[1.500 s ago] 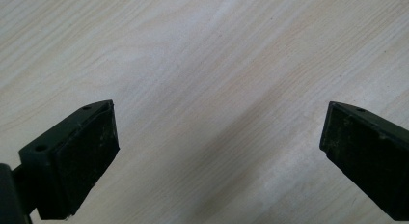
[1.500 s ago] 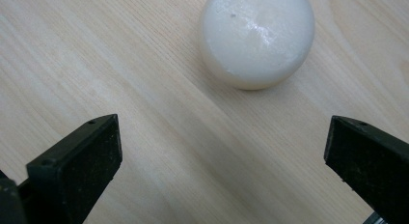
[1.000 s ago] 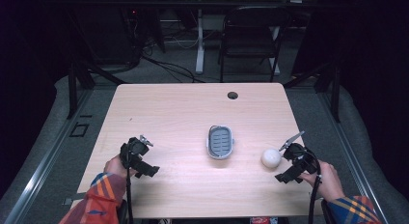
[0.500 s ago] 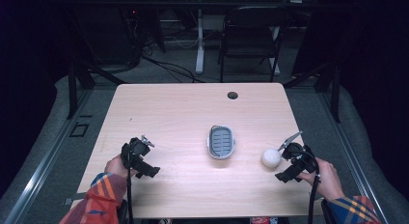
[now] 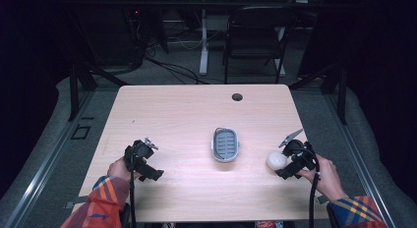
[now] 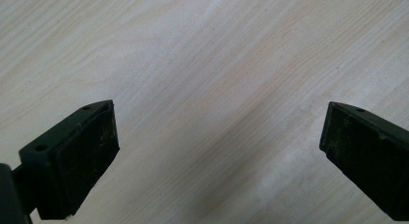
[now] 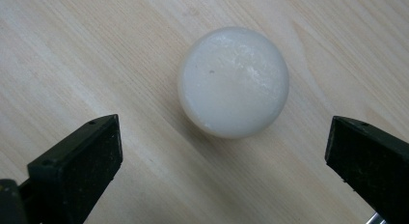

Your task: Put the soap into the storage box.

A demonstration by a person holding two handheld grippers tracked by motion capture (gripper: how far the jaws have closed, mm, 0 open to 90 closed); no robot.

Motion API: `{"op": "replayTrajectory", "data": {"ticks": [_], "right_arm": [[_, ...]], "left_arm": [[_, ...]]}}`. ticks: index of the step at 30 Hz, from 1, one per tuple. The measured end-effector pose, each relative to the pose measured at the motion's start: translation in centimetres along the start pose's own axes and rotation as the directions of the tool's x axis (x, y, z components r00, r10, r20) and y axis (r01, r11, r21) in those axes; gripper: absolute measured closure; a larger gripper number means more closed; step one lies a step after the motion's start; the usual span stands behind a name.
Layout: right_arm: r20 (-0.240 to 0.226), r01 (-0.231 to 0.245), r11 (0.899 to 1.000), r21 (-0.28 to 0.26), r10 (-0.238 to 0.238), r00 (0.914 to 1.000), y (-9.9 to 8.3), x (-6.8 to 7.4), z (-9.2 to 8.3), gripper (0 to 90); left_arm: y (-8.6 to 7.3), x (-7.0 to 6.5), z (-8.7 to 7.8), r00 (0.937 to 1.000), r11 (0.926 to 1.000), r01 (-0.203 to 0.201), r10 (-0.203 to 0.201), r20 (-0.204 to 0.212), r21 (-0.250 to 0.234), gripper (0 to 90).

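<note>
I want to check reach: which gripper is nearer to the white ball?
Right. The right gripper is just beside the ball, its open jaws aimed at it. The left gripper is far across the table, beyond the tray.

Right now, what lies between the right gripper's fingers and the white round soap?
Nothing: in the right gripper view, bare wooden table separates the open right gripper from the soap.
</note>
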State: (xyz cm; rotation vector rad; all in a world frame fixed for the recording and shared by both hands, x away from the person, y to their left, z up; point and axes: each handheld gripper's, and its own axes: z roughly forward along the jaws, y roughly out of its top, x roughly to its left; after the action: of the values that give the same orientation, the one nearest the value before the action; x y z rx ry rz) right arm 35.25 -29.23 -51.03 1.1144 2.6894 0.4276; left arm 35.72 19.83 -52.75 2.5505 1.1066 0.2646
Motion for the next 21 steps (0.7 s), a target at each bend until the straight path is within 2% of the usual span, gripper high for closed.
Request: {"op": "replayTrajectory", "data": {"ticks": [3, 4, 5, 6, 7, 8, 10, 12, 13, 16, 21], "right_arm": [[0.014, -0.019, 1.000, -0.019, 0.019, 0.9997, 0.1, 0.1, 0.3, 0.0], [0.020, -0.003, 1.000, -0.004, 0.003, 0.9998, 0.3, 0.0, 0.2, 0.0], [0.012, -0.006, 1.000, -0.013, 0.007, 0.9999, 0.4, -0.1, 0.2, 0.0], [0.026, 0.001, 1.000, -0.005, -0.001, 0.9997, 0.5, -0.1, 0.2, 0.0], [0.022, -0.001, 1.000, -0.001, 0.001, 0.9998, 0.6, -0.2, 0.3, 0.0], [0.012, -0.015, 1.000, -0.019, 0.015, 0.9998, 0.6, -0.1, 0.6, 0.0], [0.019, 0.006, 1.000, 0.011, -0.006, 0.9998, 0.9, -0.3, 0.7, 0.0], [0.018, 0.005, 1.000, 0.013, -0.005, 0.9998, 1.0, -0.3, 0.8, 0.0], [0.014, -0.010, 1.000, -0.004, 0.010, 0.9998, 1.1, -0.3, 1.0, 0.0], [0.005, 0.004, 1.000, 0.019, -0.004, 1.0000, 1.6, -0.7, 1.2, 0.0], [-0.004, -0.009, 1.000, 0.016, 0.009, 1.0000, 1.9, -0.7, 1.8, 0.0]], "left_arm": [[0.0, 0.0, 0.0, 1.0000, 1.0000, -0.002, 0.002, 0.000, 0.003, 0.1], [0.1, 0.0, 0.1, 1.0000, 1.0000, -0.003, 0.003, 0.001, 0.002, 0.1], [0.1, 0.0, 0.1, 1.0000, 1.0000, -0.004, 0.004, 0.001, 0.003, 0.1], [0.1, 0.0, 0.1, 1.0000, 1.0000, -0.005, 0.005, 0.001, 0.004, 0.1], [0.1, 0.0, 0.1, 1.0000, 1.0000, -0.005, 0.005, 0.001, 0.005, 0.1], [0.1, 0.0, 0.1, 1.0000, 1.0000, -0.006, 0.006, 0.001, 0.005, 0.1], [0.1, 0.0, 0.1, 1.0000, 1.0000, -0.006, 0.006, 0.001, 0.005, 0.1], [0.1, 0.0, 0.1, 1.0000, 1.0000, -0.004, 0.004, 0.001, 0.004, 0.1], [0.1, 0.0, 0.1, 1.0000, 1.0000, -0.005, 0.004, 0.002, 0.004, 0.1], [0.1, 0.0, 0.1, 1.0000, 1.0000, -0.005, 0.005, 0.001, 0.005, 0.1], [0.1, 0.0, 0.1, 1.0000, 1.0000, -0.005, 0.004, 0.001, 0.005, 0.1]]}}
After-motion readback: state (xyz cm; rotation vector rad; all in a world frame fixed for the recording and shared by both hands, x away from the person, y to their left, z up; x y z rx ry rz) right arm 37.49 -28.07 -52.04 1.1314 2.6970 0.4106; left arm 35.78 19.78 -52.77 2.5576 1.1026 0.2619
